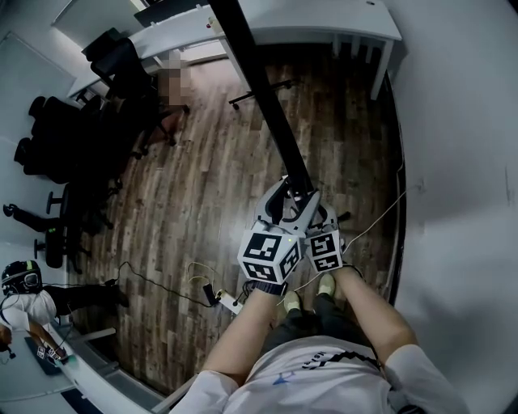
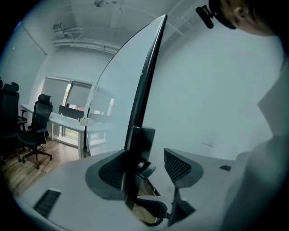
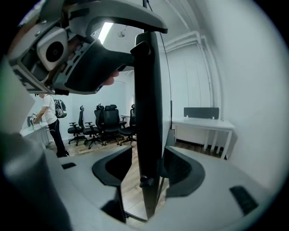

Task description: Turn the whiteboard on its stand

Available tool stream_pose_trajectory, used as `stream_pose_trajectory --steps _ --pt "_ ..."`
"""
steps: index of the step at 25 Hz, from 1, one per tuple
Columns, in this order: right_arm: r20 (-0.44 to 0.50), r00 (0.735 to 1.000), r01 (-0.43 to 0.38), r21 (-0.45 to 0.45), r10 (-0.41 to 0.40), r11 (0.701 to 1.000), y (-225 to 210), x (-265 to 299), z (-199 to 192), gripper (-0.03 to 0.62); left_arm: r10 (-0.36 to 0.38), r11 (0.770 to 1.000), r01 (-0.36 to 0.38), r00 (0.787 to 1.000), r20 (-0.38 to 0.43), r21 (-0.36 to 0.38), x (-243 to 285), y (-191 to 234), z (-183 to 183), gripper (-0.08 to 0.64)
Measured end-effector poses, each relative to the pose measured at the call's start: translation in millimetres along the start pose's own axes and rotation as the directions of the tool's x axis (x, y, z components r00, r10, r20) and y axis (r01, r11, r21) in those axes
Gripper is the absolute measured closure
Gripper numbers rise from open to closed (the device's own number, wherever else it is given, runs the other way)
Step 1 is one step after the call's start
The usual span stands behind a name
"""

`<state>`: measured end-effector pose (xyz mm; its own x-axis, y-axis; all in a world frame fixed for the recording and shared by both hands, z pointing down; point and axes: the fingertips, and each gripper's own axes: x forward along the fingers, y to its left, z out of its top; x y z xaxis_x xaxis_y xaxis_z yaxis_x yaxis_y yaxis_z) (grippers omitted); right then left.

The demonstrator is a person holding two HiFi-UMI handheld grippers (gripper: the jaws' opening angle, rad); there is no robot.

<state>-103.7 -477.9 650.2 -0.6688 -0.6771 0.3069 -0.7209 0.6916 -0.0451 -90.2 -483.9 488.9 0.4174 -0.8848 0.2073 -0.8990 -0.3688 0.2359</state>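
From above, the whiteboard [image 1: 263, 97] shows edge-on as a long black bar running away from me. Both grippers are at its near end. My left gripper [image 1: 293, 198] straddles the black frame edge [image 2: 141, 135]: the frame lies close to the left pad [image 2: 110, 171], and a clear gap separates it from the right pad [image 2: 178, 167]. My right gripper [image 1: 324, 217] sits just beside it, lower on the same edge. In the right gripper view the frame [image 3: 149, 135] stands between the jaws, with space to the left pad [image 3: 117, 167]. Both grippers are open.
Black office chairs [image 1: 73, 137] crowd the left of the room. White desks [image 1: 324, 24] line the far wall. Cables [image 1: 162, 283] trail over the wooden floor near my feet. A person [image 1: 24, 307] stands at a desk at lower left. A white wall [image 1: 461, 202] is close on the right.
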Motion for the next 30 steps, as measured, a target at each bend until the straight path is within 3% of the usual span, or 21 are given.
stream_pose_trajectory --steps 5,13,16,18,30 --pt "-0.005 0.999 -0.043 -0.023 0.043 0.999 2 11 -1 0.379 -0.081 0.997 0.081 0.996 -0.027 0.004 4 8 0 0.317" --pt "-0.008 0.999 -0.042 -0.041 0.042 0.998 -1 17 -5 0.396 -0.126 0.992 0.126 0.992 -0.001 0.007 4 7 1 0.319" --pt "-0.031 0.997 -0.068 -0.045 0.066 0.997 -3 17 -5 0.400 -0.169 0.985 0.170 0.985 0.013 -0.031 4 7 5 0.321" --pt "-0.038 0.996 -0.084 -0.047 0.083 0.995 -3 16 0 0.402 -0.188 0.981 0.188 0.982 0.013 -0.044 2 8 7 0.370" --pt "-0.059 0.996 -0.072 -0.035 0.070 0.997 8 1 -10 0.403 -0.208 0.978 0.208 0.978 -0.001 -0.021 -16 -2 -4 0.379"
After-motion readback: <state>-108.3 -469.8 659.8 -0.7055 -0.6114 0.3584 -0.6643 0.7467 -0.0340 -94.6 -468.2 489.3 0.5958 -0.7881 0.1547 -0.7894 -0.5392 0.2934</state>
